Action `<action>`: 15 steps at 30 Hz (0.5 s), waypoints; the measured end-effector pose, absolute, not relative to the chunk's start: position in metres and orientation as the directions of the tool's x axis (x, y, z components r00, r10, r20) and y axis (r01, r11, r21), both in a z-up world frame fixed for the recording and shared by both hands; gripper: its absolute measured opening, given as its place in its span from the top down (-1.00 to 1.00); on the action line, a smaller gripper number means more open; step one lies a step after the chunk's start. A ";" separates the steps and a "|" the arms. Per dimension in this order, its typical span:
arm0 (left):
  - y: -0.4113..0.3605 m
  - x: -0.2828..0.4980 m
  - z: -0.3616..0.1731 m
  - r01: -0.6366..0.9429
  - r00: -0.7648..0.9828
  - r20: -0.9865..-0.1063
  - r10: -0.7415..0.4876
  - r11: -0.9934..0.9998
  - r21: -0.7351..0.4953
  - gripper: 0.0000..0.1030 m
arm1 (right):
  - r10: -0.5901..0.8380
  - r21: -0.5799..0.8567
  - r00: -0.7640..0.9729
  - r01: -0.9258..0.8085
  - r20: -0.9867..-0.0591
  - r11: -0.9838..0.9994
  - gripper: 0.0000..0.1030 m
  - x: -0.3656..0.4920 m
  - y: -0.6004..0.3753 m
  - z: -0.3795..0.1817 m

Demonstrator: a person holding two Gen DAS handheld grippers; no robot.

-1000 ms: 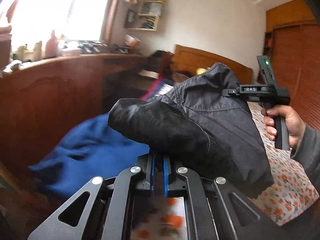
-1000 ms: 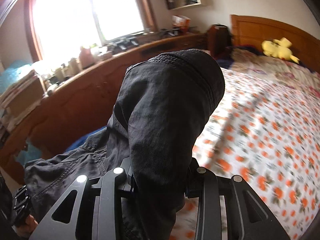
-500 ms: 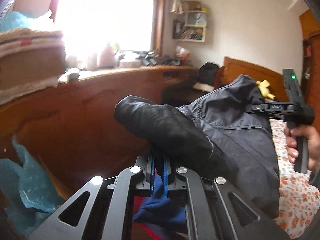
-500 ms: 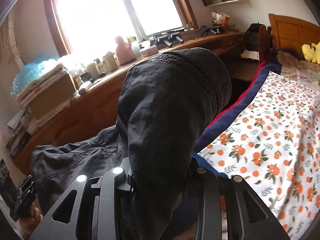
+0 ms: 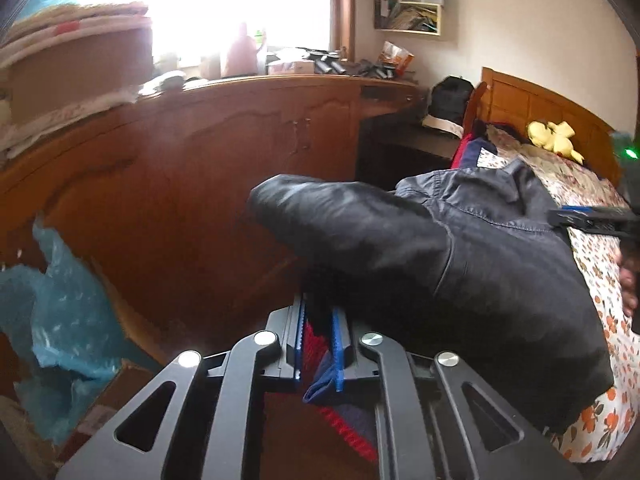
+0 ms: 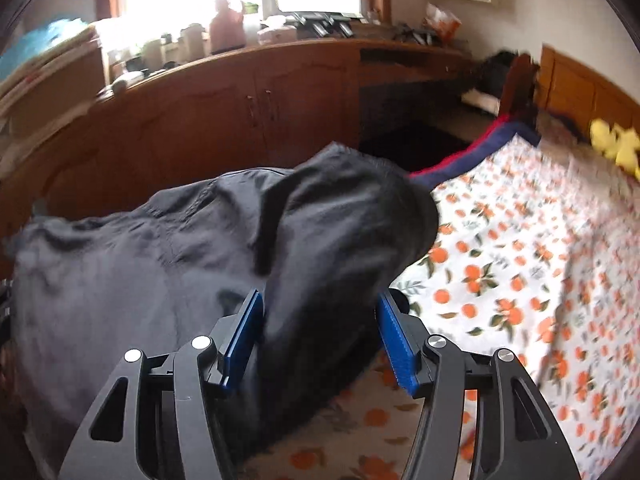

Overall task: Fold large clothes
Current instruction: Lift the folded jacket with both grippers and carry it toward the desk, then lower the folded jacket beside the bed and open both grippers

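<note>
Garment: we've got a big dark jacket (image 5: 460, 272) bunched up in the middle of both views, draped over the edge of the bed (image 6: 520, 280) with its orange-print sheet.
Left gripper (image 5: 318, 340): bottom centre of its view, jaws only a little apart and opening. The jacket lies over the tips, but whether the pads pinch it we can't tell; lower in the gap only red and blue cloth shows.
Right gripper (image 6: 320, 332): bottom centre of its view, jaws roughly half open and opening. A fold of jacket sits between them, brushing the left pad and clear of the right pad.
Background: wooden cabinet (image 5: 240, 160) under the window at the top, yellow plush toy (image 6: 616, 148) at the right edge, blue plastic bag (image 5: 52, 320) lower left.
</note>
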State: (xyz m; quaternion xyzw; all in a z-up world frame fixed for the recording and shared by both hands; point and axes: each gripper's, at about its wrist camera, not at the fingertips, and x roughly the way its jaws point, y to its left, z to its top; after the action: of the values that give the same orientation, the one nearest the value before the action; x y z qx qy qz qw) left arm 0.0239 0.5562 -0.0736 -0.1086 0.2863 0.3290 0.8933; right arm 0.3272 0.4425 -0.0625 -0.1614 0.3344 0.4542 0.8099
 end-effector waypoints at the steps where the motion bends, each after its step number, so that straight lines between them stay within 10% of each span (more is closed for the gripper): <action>1: 0.551 0.014 -0.075 -0.660 0.616 -0.580 0.533 0.751 -0.011 0.69 | 0.642 0.037 0.365 -0.852 -0.674 0.523 -0.09 0.322 0.432 -0.059; 11: 0.493 0.001 -0.055 -0.638 0.645 -0.548 0.532 0.770 -0.004 0.69 | 0.702 0.053 0.353 -0.873 -0.618 0.485 -0.09 0.280 0.347 -0.034; 15: 0.458 0.007 -0.042 -0.602 0.681 -0.527 0.508 0.798 -0.008 0.40 | 0.715 0.066 0.362 -0.867 -0.598 0.493 -0.09 0.269 0.311 -0.020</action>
State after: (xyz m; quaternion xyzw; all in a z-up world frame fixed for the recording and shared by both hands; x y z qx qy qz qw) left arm 0.0070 0.4580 -0.0417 -0.0906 0.2586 0.3043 0.9123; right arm 0.2686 0.3108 -0.0203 -0.1317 0.2884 0.4858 0.8145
